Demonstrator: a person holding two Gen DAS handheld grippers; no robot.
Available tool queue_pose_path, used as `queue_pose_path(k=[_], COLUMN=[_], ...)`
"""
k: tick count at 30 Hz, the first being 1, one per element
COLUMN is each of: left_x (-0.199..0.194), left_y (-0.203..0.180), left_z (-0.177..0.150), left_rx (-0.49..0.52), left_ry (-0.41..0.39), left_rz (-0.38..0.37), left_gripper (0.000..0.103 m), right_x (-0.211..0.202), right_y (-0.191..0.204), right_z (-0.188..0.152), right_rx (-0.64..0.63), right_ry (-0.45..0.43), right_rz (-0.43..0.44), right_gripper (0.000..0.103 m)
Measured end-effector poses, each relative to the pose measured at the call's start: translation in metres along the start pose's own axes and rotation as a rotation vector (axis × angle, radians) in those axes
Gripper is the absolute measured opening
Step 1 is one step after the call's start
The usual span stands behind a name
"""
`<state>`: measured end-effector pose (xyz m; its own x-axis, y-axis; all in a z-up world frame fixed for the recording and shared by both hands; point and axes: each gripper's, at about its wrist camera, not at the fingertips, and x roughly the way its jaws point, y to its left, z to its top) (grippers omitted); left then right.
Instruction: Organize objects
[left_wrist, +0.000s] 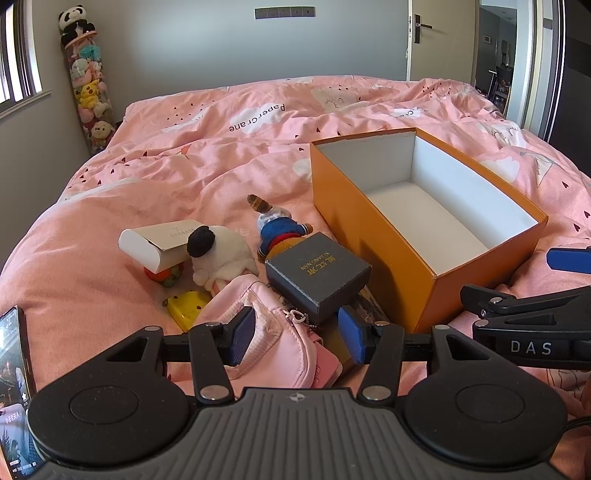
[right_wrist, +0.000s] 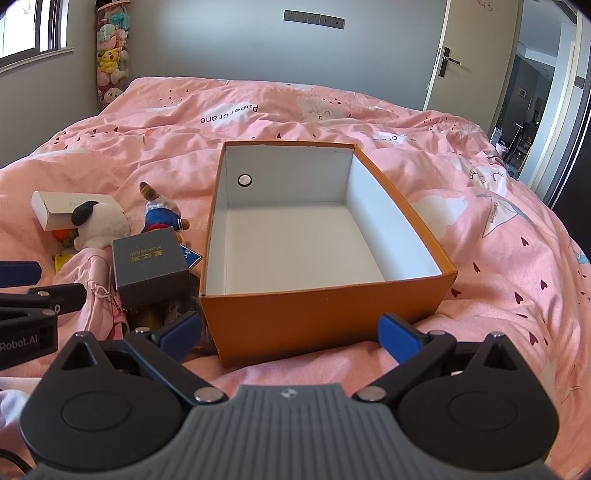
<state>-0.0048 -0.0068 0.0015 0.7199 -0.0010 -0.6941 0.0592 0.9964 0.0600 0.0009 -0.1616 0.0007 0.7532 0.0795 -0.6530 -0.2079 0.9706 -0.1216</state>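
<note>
An open orange box (left_wrist: 373, 236) with a white inside sits on the pink bed; in the right wrist view (right_wrist: 325, 314) nothing lies in it. Left of it lies a pile: a dark grey gift box (left_wrist: 317, 273), a pink pouch (left_wrist: 266, 332), a white plush with a black ear (left_wrist: 221, 254), a blue-clad doll (left_wrist: 277, 229), a white card box (left_wrist: 159, 240) and a yellow toy (left_wrist: 184, 306). My left gripper (left_wrist: 297, 334) is open, its fingers on either side of the pouch and the grey box's near corner. My right gripper (right_wrist: 291, 332) is open and empty before the orange box's near wall.
A phone (left_wrist: 14, 387) lies at the left near edge of the bed. A tall clear tube of plush toys (left_wrist: 88, 85) stands in the far left corner. A door (right_wrist: 458, 62) stands open at the far right. The pink duvet (right_wrist: 517, 258) spreads right of the box.
</note>
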Motion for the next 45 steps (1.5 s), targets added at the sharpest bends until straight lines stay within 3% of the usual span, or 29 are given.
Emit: queue_pose_path(k=[10,14,18,21,26,28,34,40,45], left_x=[0.001,-0.004,-0.004,-0.002,0.004,0.009,0.03,0.053,0.067], left_y=[-0.001,0.003,0.017,0.031,0.054,0.062,0.091,0.108,0.116], left_z=[-0.002,-0.003,-0.003,-0.001,0.005,0.006,0.004,-0.003,-0.01], left_rx=[0.011,0.021,-0.011,-0.058,-0.125,-0.15,-0.299,-0.403,-0.445], left_ry=[0.011,0.014,0.035,0.052,0.089,0.112,0.207,0.289,0.326], left_rz=[-0.016,-0.025,-0.008,0.014,0.004,-0.008,-0.062,-0.082,-0.077], left_gripper=[0.062,0.062,0.06,0.057,0.057,0.057,0.057,0.057,0.059], right_x=[0.003,0.004,-0.003,-0.006,0.002,0.006,0.03,0.053,0.066], right_y=[0.001,0.005,0.014,0.023,0.042,0.05,0.08,0.107,0.114], right_z=[-0.001,0.002,0.007,0.015,0.028,0.034,0.049,0.05,0.048], right_rx=[-0.012,-0.035,-0.088,-0.137,-0.219,-0.242,-0.317,-0.368,-0.366], right_ry=[0.022,0.013,-0.05,-0.077,-0.076,-0.071,0.001,0.098,0.139], right_rz=[-0.006,0.05,0.111,0.164,0.237,0.286,0.407,0.52,0.545], right_gripper=[0.102,0.102,0.101,0.091,0.061,0.053,0.031,0.028,0.026])
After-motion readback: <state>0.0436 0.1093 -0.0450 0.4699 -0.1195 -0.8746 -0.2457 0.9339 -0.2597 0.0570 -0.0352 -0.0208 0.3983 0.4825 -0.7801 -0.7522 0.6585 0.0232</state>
